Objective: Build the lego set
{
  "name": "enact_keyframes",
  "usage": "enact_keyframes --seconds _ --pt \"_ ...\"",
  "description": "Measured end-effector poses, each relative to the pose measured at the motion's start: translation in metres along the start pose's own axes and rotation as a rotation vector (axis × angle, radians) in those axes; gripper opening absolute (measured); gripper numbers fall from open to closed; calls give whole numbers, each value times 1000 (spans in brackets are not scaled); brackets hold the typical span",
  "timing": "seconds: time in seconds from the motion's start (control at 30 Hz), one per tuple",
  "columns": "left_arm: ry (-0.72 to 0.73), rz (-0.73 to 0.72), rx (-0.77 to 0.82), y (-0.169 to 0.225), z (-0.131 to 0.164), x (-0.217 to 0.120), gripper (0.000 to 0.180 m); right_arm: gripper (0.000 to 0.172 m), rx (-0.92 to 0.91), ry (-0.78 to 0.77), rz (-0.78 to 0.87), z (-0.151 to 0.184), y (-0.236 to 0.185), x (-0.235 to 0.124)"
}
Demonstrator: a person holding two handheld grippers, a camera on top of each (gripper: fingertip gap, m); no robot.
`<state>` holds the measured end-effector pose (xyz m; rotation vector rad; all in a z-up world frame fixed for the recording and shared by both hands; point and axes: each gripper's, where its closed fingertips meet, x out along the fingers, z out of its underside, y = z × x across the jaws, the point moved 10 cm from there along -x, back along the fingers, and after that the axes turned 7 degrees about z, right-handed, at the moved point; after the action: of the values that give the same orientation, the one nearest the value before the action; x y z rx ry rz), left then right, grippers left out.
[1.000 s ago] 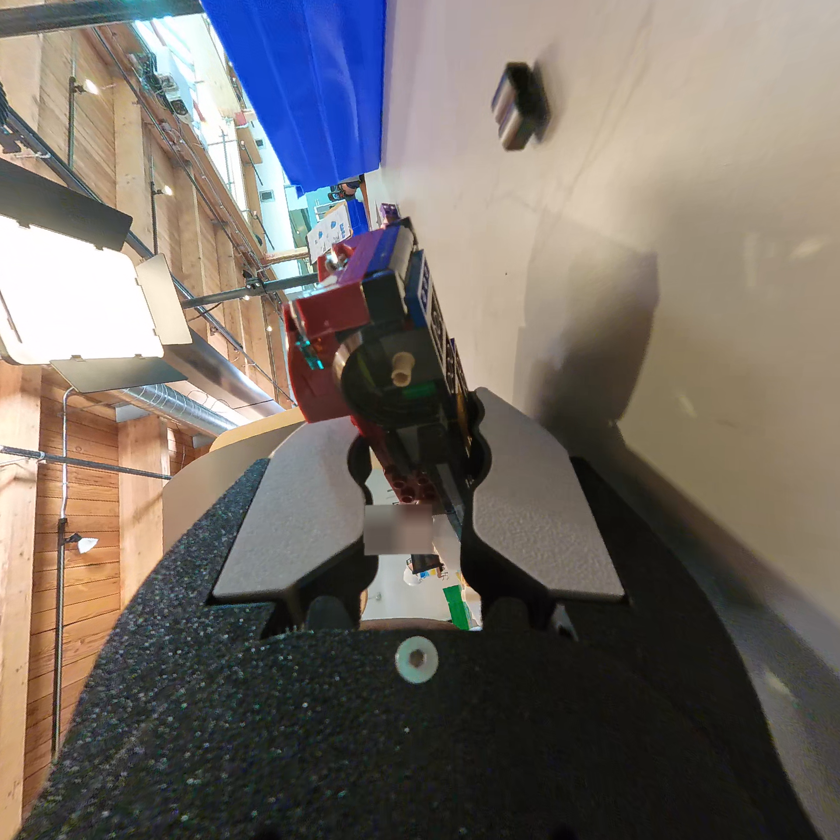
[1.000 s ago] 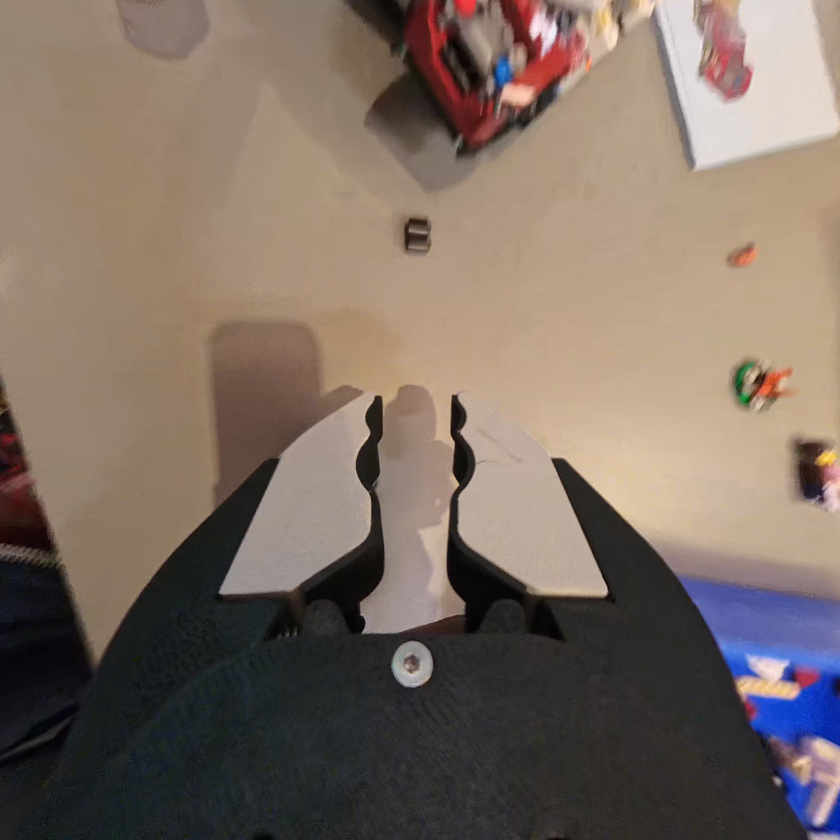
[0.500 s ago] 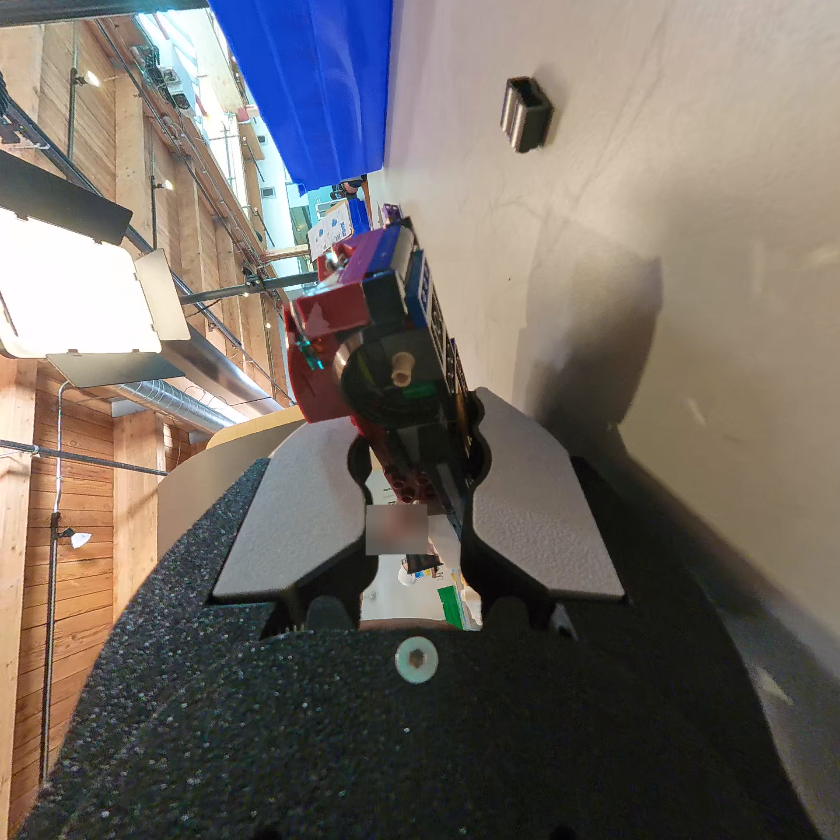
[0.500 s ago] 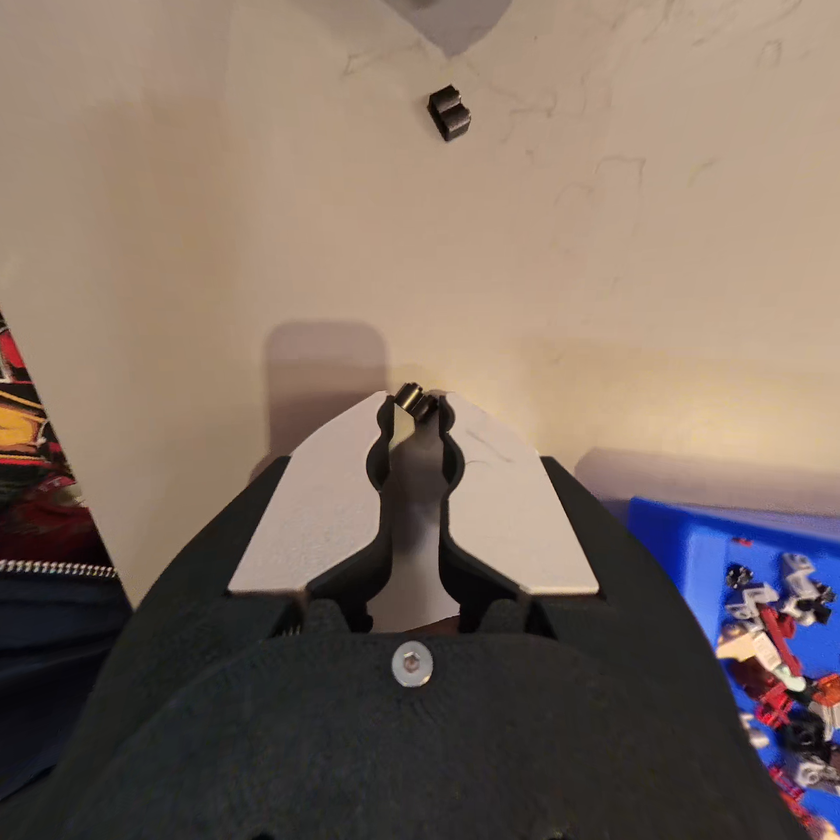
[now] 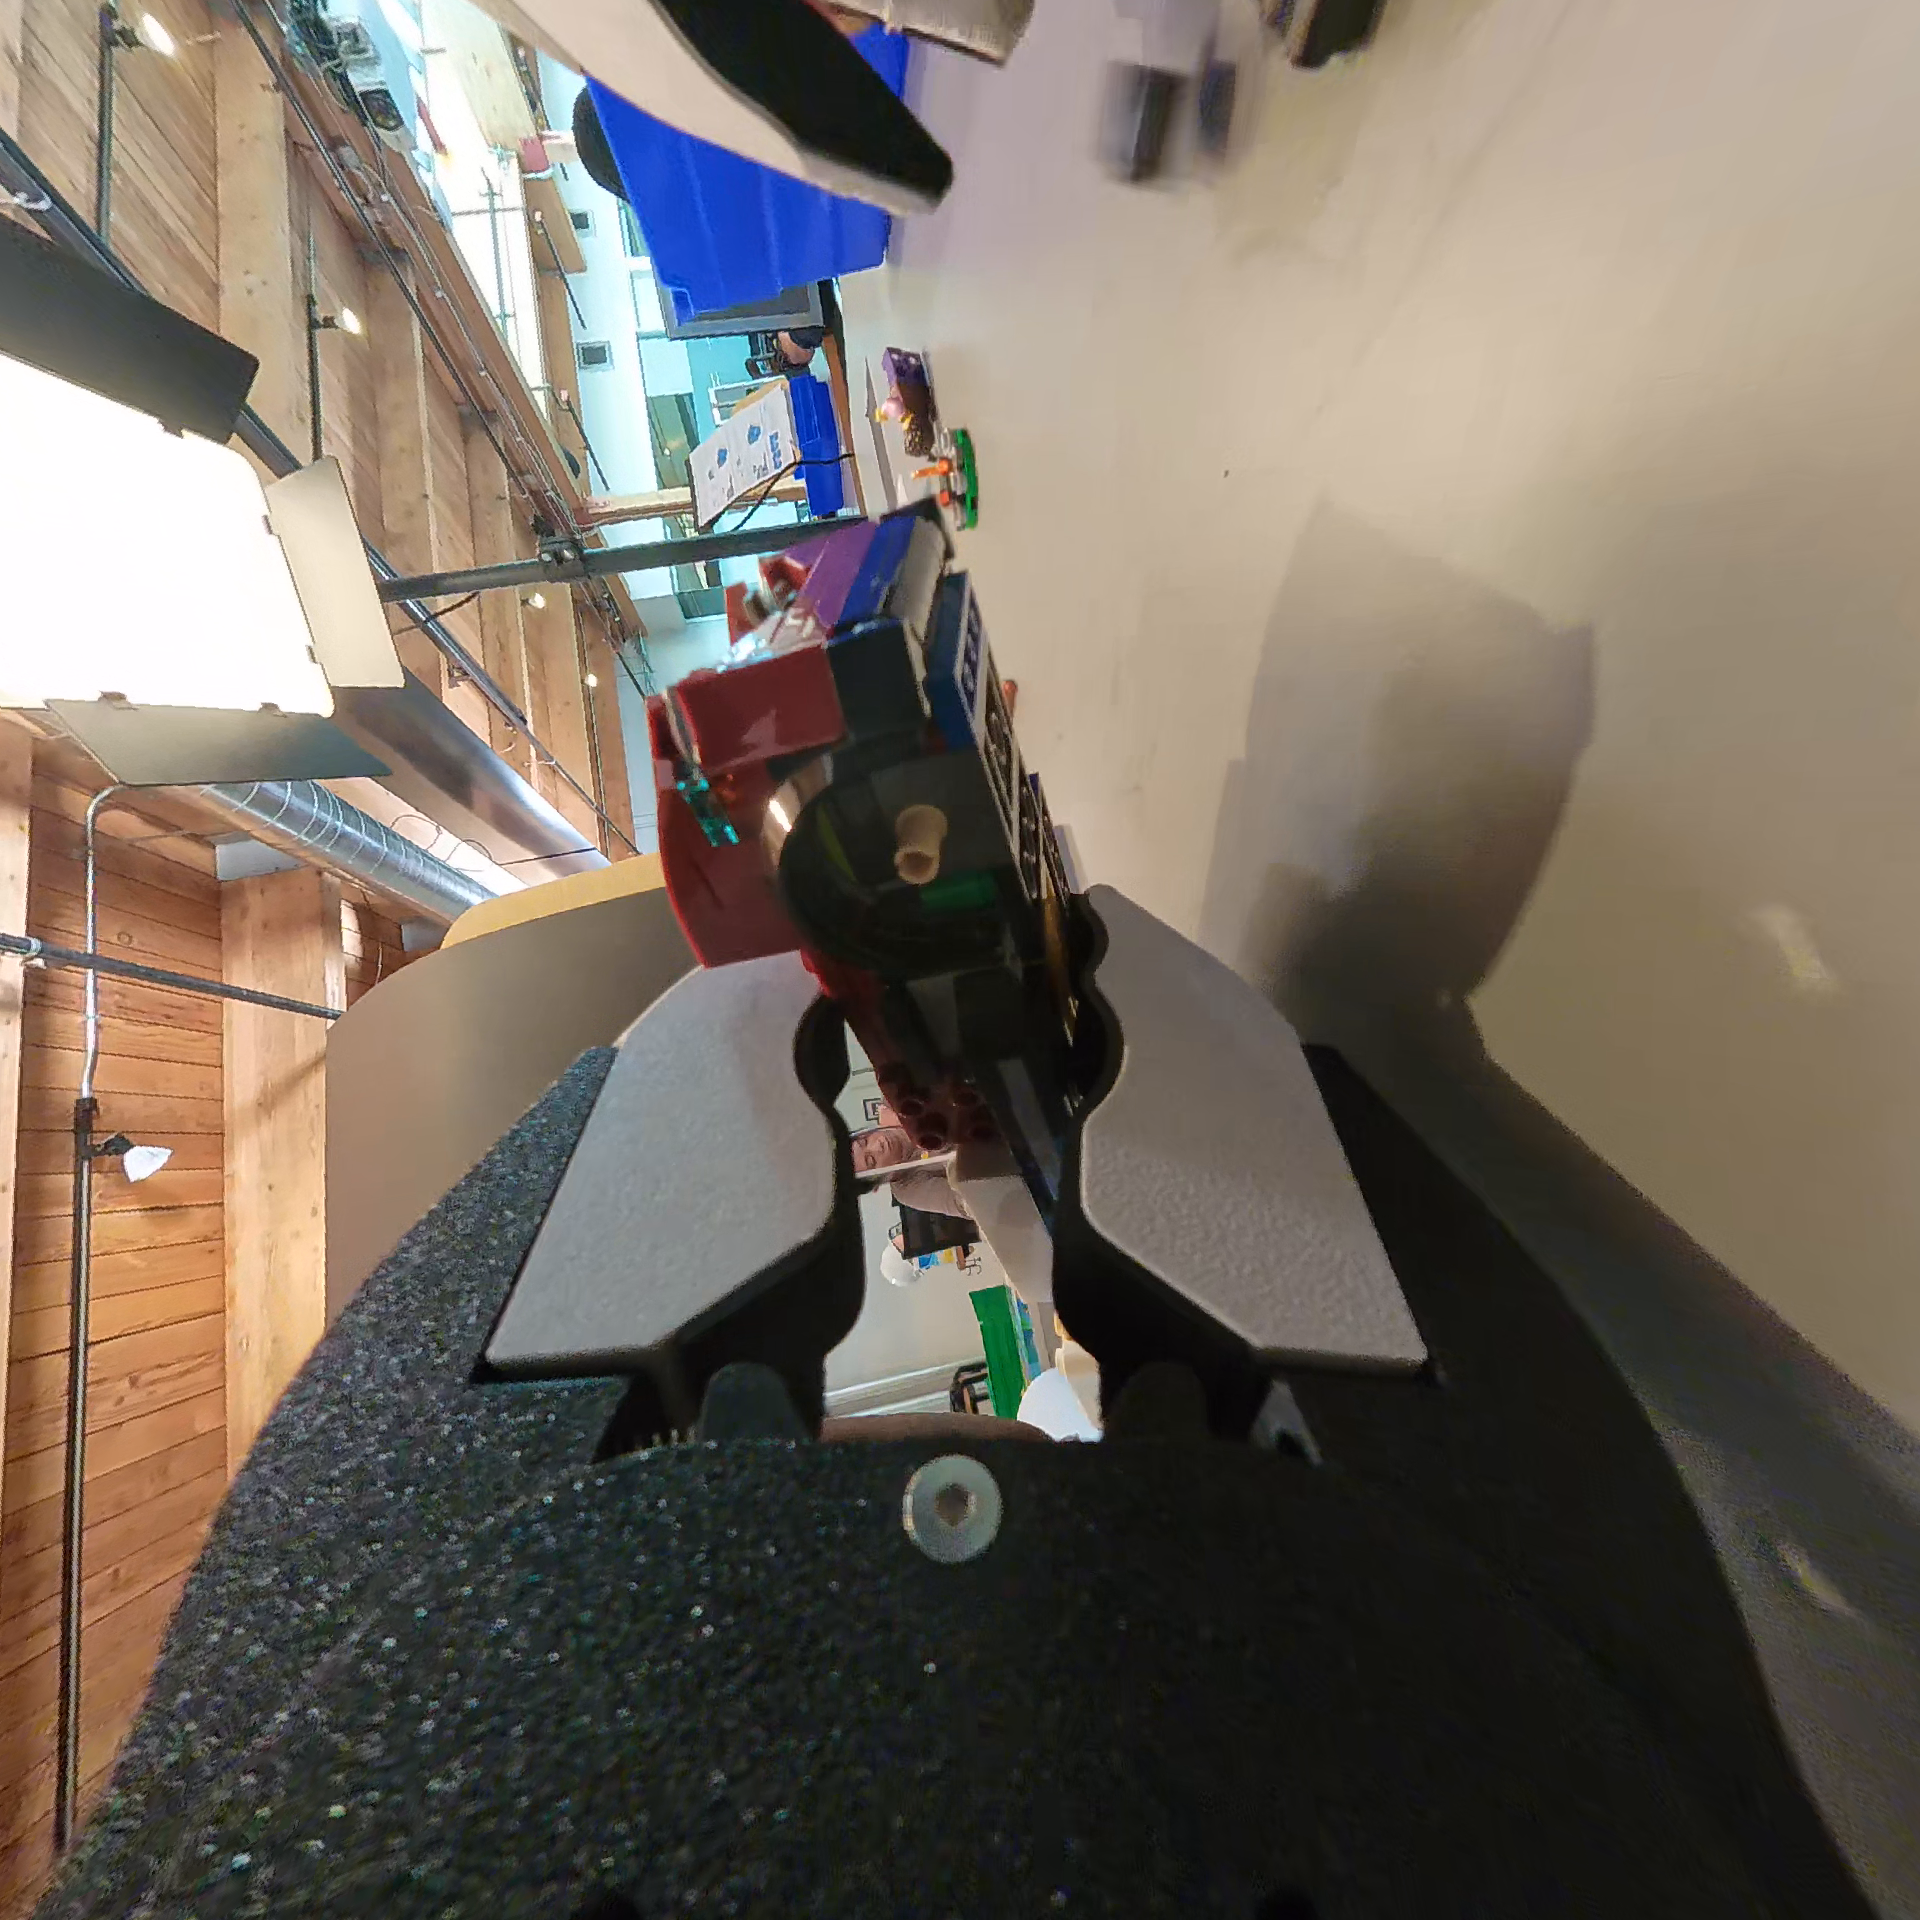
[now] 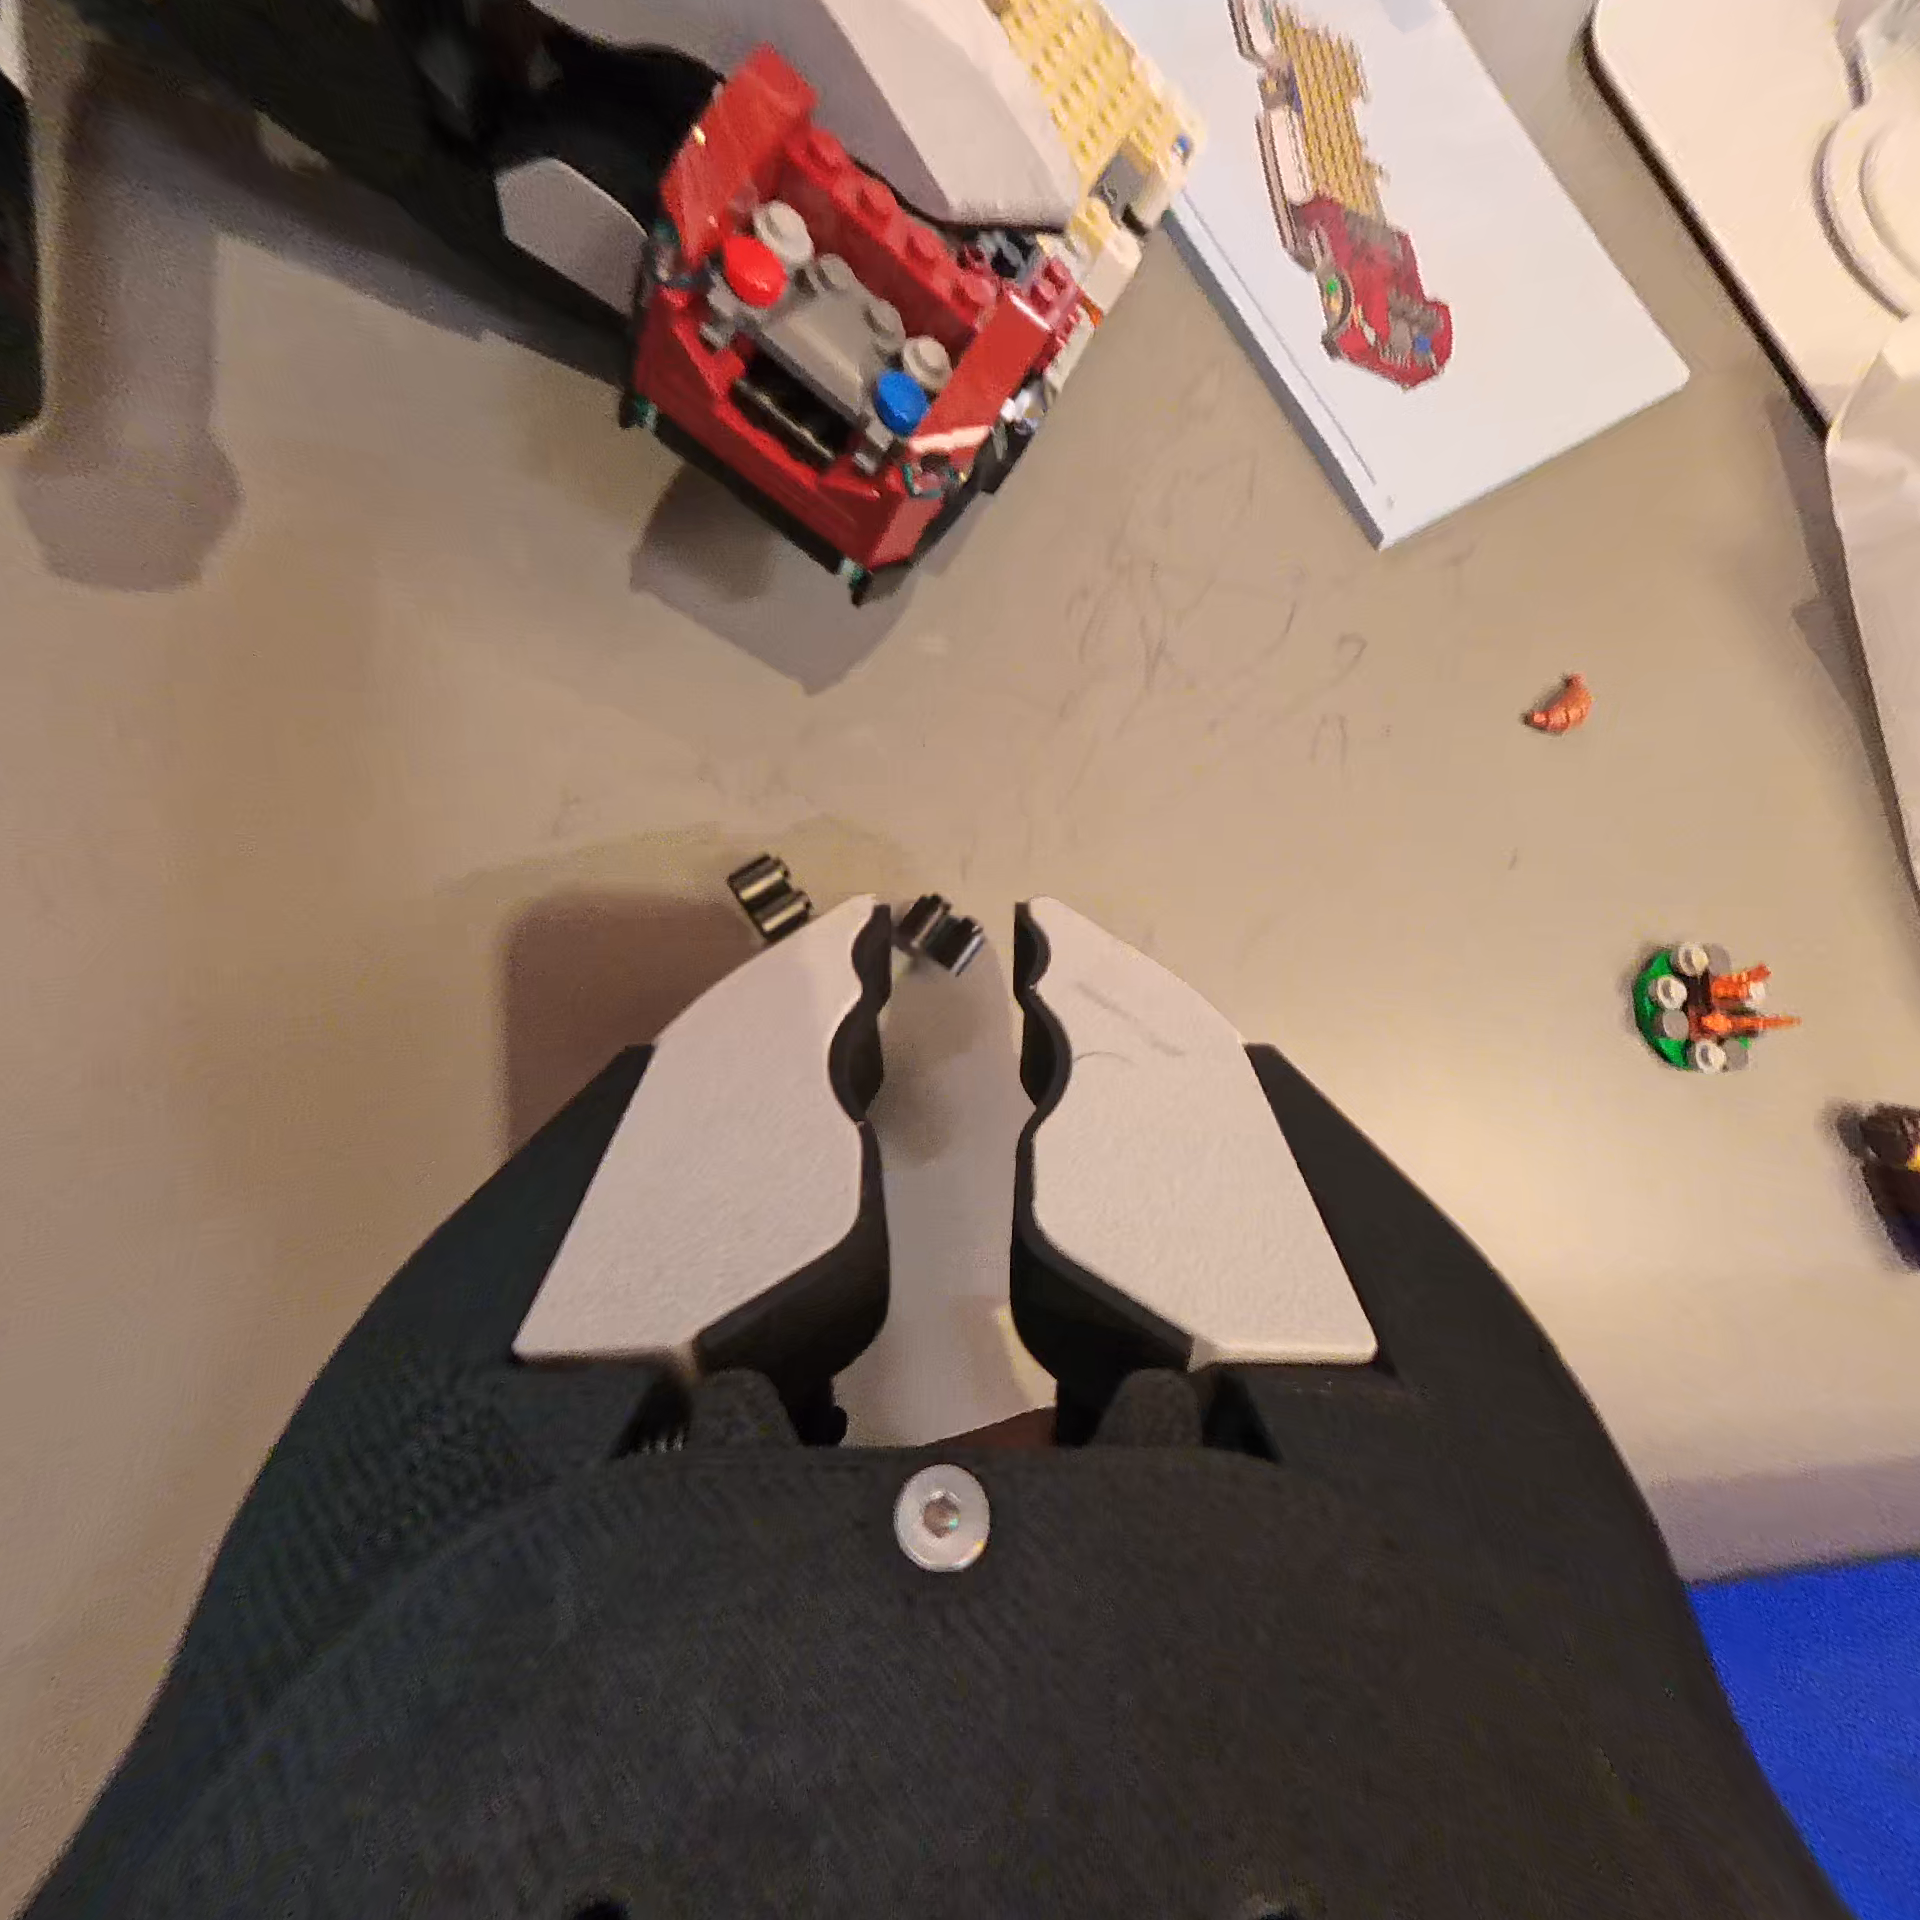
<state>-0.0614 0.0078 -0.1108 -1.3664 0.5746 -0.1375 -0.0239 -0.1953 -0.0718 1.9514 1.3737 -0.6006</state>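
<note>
My left gripper (image 5: 956,977) is shut on a red, black and blue brick-built vehicle (image 5: 769,717) and holds it on its side, close to the beige table (image 5: 1558,416). The vehicle (image 6: 842,343) also shows in the right wrist view at the far left. My right gripper (image 6: 951,920) is low over the table with its jaws a little apart. A small black piece (image 6: 940,935) sits between its fingertips, near the left pad, with a clear gap to the right pad. A second small black piece (image 6: 769,896) lies on the table just left of the left finger.
An instruction booklet (image 6: 1455,260) lies at the far right. An orange piece (image 6: 1558,707), a green round piece (image 6: 1704,1013) and a dark piece (image 6: 1886,1153) lie on the right. A blue bin (image 6: 1818,1714) is at the near right. A studio lamp (image 5: 156,540) shows behind.
Half a second ago my right pads pinched the small black piece. The gripper has carried it next to the other black piece and the jaws have widened off it. The left grasp is unchanged.
</note>
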Motion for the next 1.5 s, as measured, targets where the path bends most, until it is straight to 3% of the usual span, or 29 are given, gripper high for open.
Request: enact_keyframes --seconds 0.53,0.83,1.1,1.5 --pt "-11 8 -12 -5 -1 -3 40 25 32 -48 -31 -6 8 32" --pt "-12 18 2 -7 -3 -5 40 22 151 -105 -96 -12 14 52" --pt "-13 14 1 -8 1 -4 40 17 284 -81 -154 -12 25 51" --pt "-13 17 -7 -8 1 -2 40 12 251 -71 -176 -13 19 54"
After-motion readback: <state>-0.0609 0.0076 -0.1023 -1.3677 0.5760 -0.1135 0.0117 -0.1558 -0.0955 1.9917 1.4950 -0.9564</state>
